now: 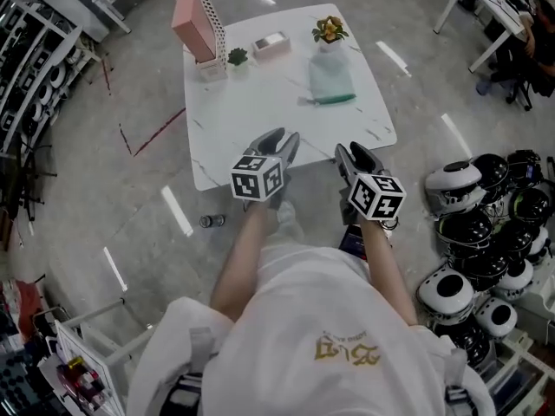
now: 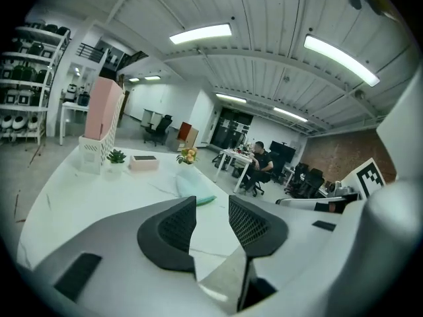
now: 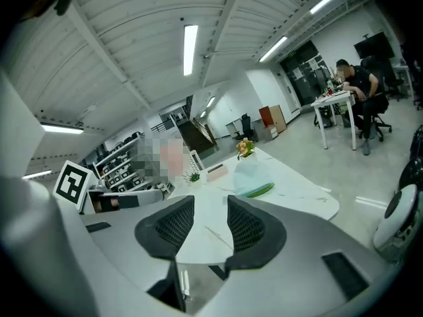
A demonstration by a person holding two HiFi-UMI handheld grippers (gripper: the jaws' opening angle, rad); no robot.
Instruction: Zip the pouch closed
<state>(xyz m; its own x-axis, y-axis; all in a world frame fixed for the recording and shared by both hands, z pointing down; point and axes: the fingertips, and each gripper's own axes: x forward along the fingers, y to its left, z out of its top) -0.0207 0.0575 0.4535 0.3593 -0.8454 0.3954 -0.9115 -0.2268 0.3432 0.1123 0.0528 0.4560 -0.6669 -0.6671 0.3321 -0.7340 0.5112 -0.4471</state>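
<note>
The pouch [image 1: 330, 81], pale green and see-through, lies flat on the far right part of the white surface [image 1: 260, 120]. Its darker green zip [image 1: 334, 99] runs along the edge nearer the person, and nothing touches it. Just behind it stand the flowers [image 1: 329, 30]. To their left sits a low pink box [image 1: 270, 43], then a small plant [image 1: 237, 56], and at the far left corner an upright pink holder [image 1: 198, 26]. The left hand-held gripper [image 1: 279, 139] and the right hand-held gripper [image 1: 353, 152] are side by side at the near edge of the surface, both pointing toward the pouch and well apart from it. In the left gripper view the left hand-held gripper [image 2: 213, 220] has its jaws spread, with only bare surface showing in the gap. The pouch [image 2: 195, 187] lies farther off, just right of that gap. In the right gripper view the right hand-held gripper [image 3: 210, 216] also has its jaws wide apart and holds nothing, and the pouch [image 3: 254, 180] lies ahead and to the right. On the floor to the right of the surface lies a heap of black and white helmets [image 1: 486, 232]. A person [image 3: 360, 91] sits at another table in the background.
</note>
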